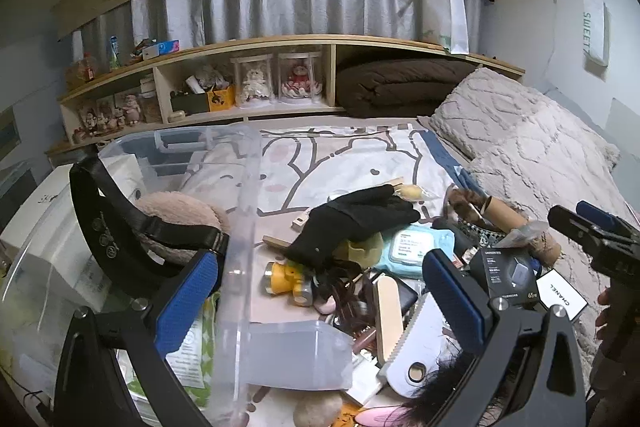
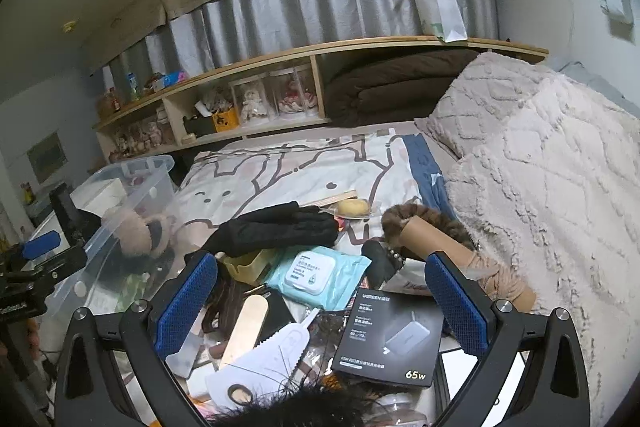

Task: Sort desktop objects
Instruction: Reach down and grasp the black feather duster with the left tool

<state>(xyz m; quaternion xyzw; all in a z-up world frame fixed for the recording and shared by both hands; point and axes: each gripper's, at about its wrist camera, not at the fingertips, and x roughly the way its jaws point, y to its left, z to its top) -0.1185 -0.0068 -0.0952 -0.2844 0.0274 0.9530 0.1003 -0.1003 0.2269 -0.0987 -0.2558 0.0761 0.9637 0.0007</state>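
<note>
Left gripper (image 1: 320, 291) spread wide, straddling the clear bin's rim (image 1: 240, 227) | right gripper (image 2: 320, 291) spread wide, holding nothing, over the clutter | bare bedsheet (image 2: 280, 171) beyond | black glove (image 2: 276, 229) and wipes pack (image 2: 316, 275) ahead; charger box (image 2: 394, 339) just under right finger.

The black glove (image 2: 276, 229) is partly covered at its cuff by the left finger pad (image 2: 186, 301). The yellow toy (image 1: 286, 279) is half hidden under the glove. The shelf figurines (image 1: 108, 115) are too small to be told apart. The white card (image 1: 562, 297) is cut by the right finger.
</note>
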